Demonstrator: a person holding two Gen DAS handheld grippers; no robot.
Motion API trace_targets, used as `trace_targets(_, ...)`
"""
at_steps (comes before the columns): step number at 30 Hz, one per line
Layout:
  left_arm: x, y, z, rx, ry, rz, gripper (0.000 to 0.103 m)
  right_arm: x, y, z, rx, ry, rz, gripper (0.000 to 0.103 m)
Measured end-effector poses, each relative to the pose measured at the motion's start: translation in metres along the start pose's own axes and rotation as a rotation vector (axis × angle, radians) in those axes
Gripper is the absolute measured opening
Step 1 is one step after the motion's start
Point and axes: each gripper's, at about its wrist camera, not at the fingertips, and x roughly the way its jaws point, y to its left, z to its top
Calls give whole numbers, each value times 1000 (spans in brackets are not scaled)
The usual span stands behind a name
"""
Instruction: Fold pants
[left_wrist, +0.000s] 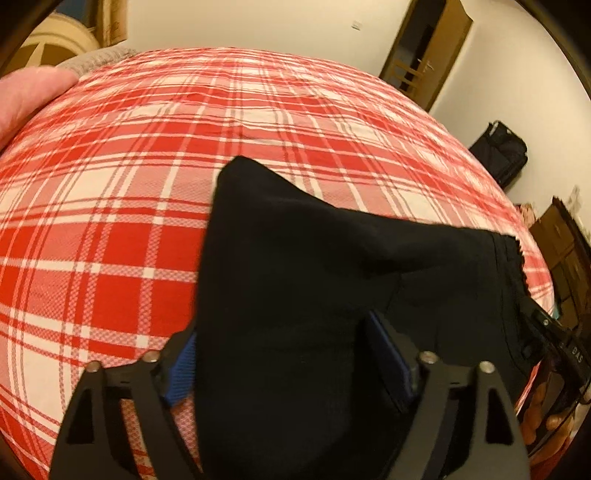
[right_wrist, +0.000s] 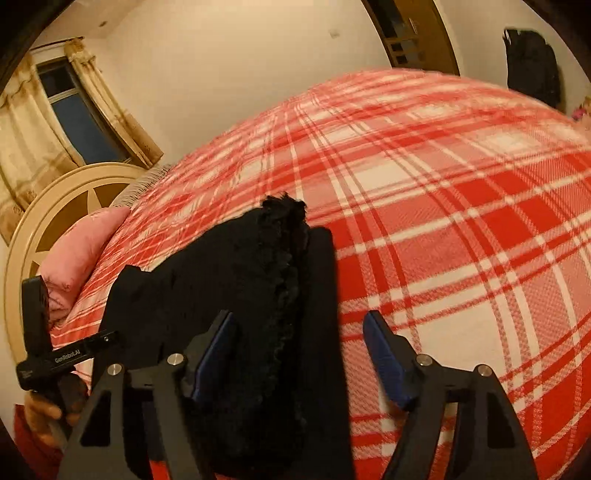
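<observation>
Black fabric pants lay on red-white plaid bed cover. Left gripper gaped wide, cloth between fingers, grip unclear. Right gripper wide open, straddling frilled edge.

In the right wrist view, white lettering reading "GenRobot.AI" runs along the black body of the left gripper at the lower left; in the left wrist view, the right gripper at the right edge shows the letters "DAS", partly cut off; nothing else is legible.
</observation>
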Motion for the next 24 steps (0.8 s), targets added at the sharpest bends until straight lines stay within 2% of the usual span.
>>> trace_targets(3, 1, -2, 0, -3, -6, 15, 90, 6, 11, -2, -62, 33, -12, 73)
trace_targets(5, 2, -1, 0, -12, -5, 11, 90, 6, 17, -2, -89, 56, 21, 46)
trace_targets(8, 1, -3, 0, -13, -11, 23, 83, 5, 22, -1, -113, 76, 30, 37)
trace_targets(11, -4, -9, 1, 7, -21, 27, 61, 2, 30, -2, -135, 66, -6, 32)
trace_targets(13, -8, -12, 3, 14, -29, 34, 32, -2, 41, -4, -175, 45, -52, 31)
trace_targets(15, -11, -12, 5, 17, -36, 53, 19, -8, 50, -5, -195, 22, -80, 29)
trace_targets(19, -15, -7, 5, -9, -43, 43, 13, -20, 55, -5, -199, -5, -87, 26)
trace_targets(24, -30, -18, 4, 41, -88, 80, 11, -30, 68, -4, -220, -36, -103, 23)
